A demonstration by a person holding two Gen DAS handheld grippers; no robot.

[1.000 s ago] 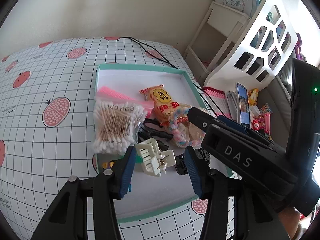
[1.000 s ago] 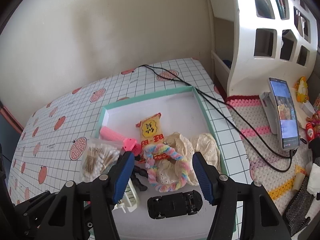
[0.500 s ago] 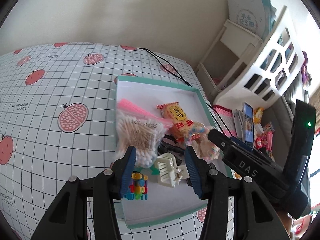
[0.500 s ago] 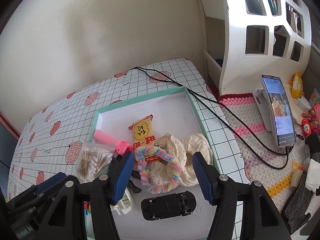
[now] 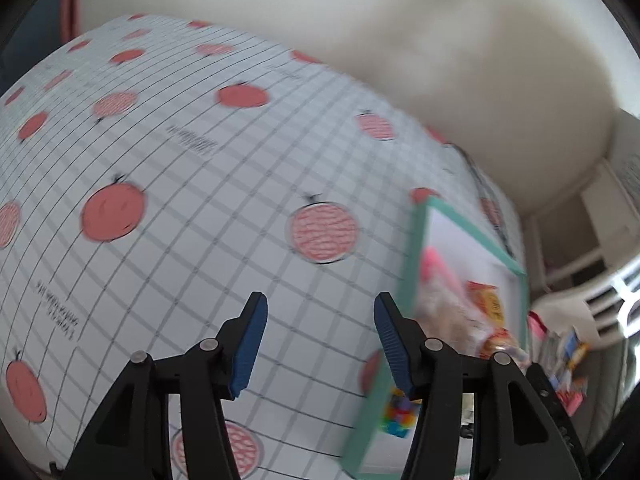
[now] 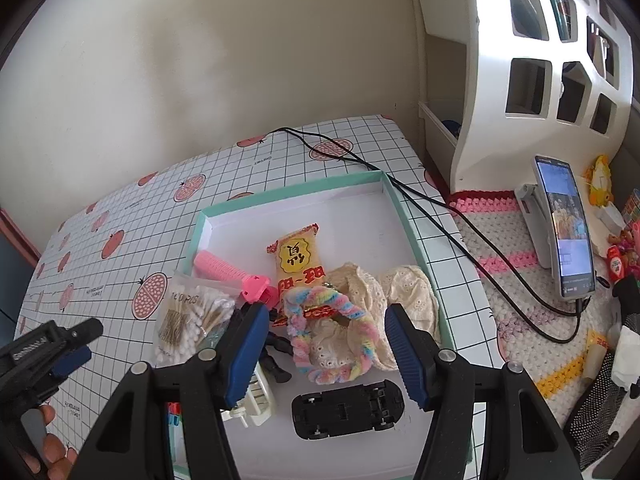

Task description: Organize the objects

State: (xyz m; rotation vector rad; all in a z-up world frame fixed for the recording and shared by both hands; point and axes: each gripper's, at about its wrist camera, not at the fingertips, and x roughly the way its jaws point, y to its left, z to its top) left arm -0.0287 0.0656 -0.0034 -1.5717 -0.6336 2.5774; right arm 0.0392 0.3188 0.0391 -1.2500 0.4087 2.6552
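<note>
Clutter fills the tray [image 6: 404, 216], seemingly unsorted; my left claw [image 5: 320, 344] and right claw [image 6: 324, 348] gape wide, holding nothing.

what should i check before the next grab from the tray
1. Right tongs open and empty: ok.
2. Left tongs open and empty: ok.
3. Left tongs aimed at the tray: not ok, they point at bare tablecloth beside it.
4. Left view sharp enough to aim: not ok, blurred.
5. Black toy car free of other items: ok, lies alone on tray floor.
6. Rainbow ring free to lift: cannot tell, it rests on lace cloth.
</note>
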